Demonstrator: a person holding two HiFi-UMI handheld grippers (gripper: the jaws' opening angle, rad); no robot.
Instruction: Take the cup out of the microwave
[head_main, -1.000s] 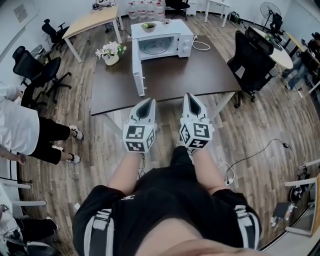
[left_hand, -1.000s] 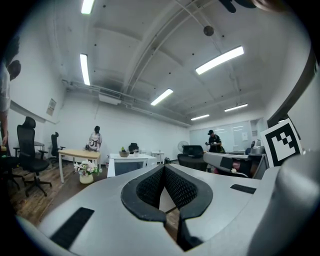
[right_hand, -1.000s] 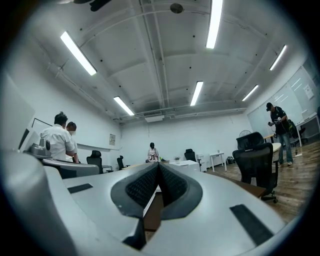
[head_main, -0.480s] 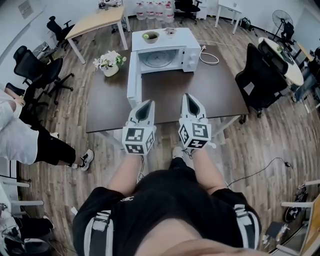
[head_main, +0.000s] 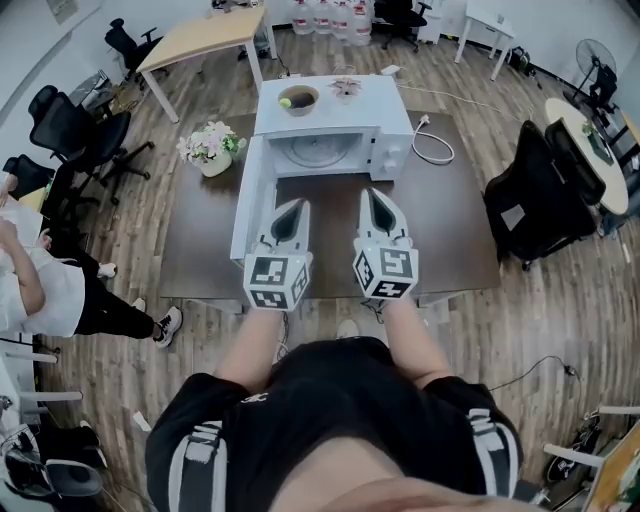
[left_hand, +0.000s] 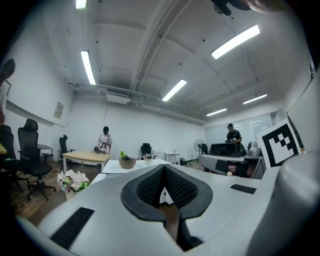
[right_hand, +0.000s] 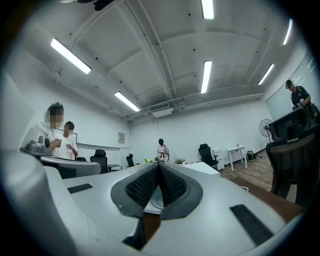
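A white microwave stands at the far side of a dark brown table. Its door hangs open to the left. The round turntable shows inside, and no cup can be made out in the cavity from here. My left gripper and right gripper are side by side over the table's near half, pointing level at the microwave. Both are shut with nothing in them. In the left gripper view the jaw tips meet, and in the right gripper view they also meet.
A bowl and a small plant sit on top of the microwave. A flower pot stands at the table's far left and a white cable lies at the right. A black office chair is right of the table; a person is at the left.
I have walked up to the table: the microwave and table have come nearer, and both shut grippers now reach over the table's front edge.
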